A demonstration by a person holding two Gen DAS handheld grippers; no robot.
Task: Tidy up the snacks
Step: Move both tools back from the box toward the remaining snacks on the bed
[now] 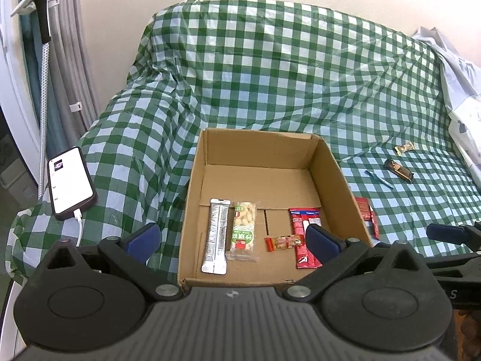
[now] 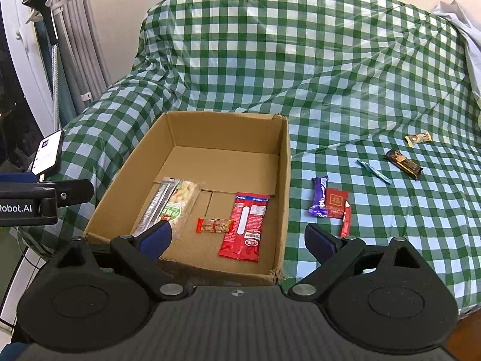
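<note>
In box [image 2: 284,162]: four snacks | both claws spread | outside: perhaps six

Green-white checked cloth [image 2: 345,69] covers sofa-like surface. Open brown cardboard box [image 2: 284,162] sits on it. Right of box: purple wrapper [image 2: 319,197], red packets [image 2: 337,203], thin blue stick [image 2: 374,171], dark brown bar [image 2: 404,164], small gold candy [image 2: 418,139]. Left of box: black phone, white cable plugged in [image 1: 70,183].

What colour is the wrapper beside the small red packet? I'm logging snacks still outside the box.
Purple wrapper; right wrist view.
</note>
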